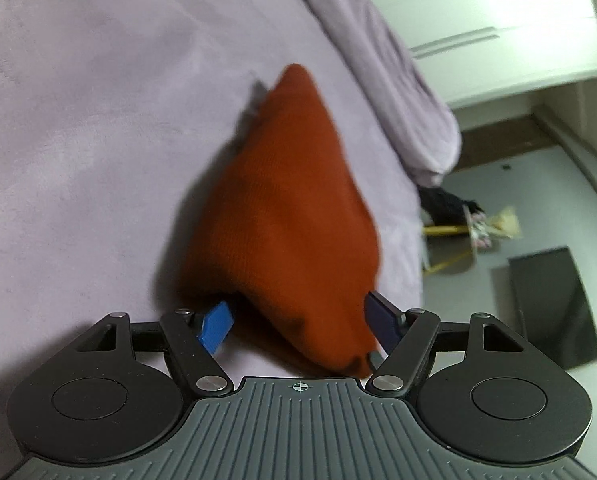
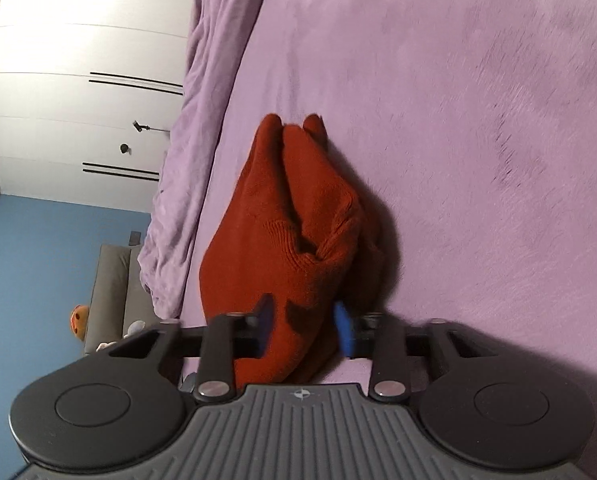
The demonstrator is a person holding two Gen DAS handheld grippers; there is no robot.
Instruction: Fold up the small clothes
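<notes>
A rust-red knitted garment (image 1: 286, 216) lies bunched on the purple bed cover (image 1: 90, 112). In the left wrist view my left gripper (image 1: 298, 320) stands wide, its blue fingers on either side of the garment's near end; the cloth fills the gap and the image is blurred. In the right wrist view the same garment (image 2: 294, 216) rises in folds, and my right gripper (image 2: 304, 328) is shut on its near edge, with blue pads pressed to both sides.
A rolled purple blanket (image 1: 386, 64) lies along the bed's edge, also in the right wrist view (image 2: 194, 128). White wardrobe doors (image 2: 78, 80), a blue floor (image 2: 38, 264), a grey cushion (image 2: 110, 292) and a dark box (image 1: 554, 308) lie beyond the bed.
</notes>
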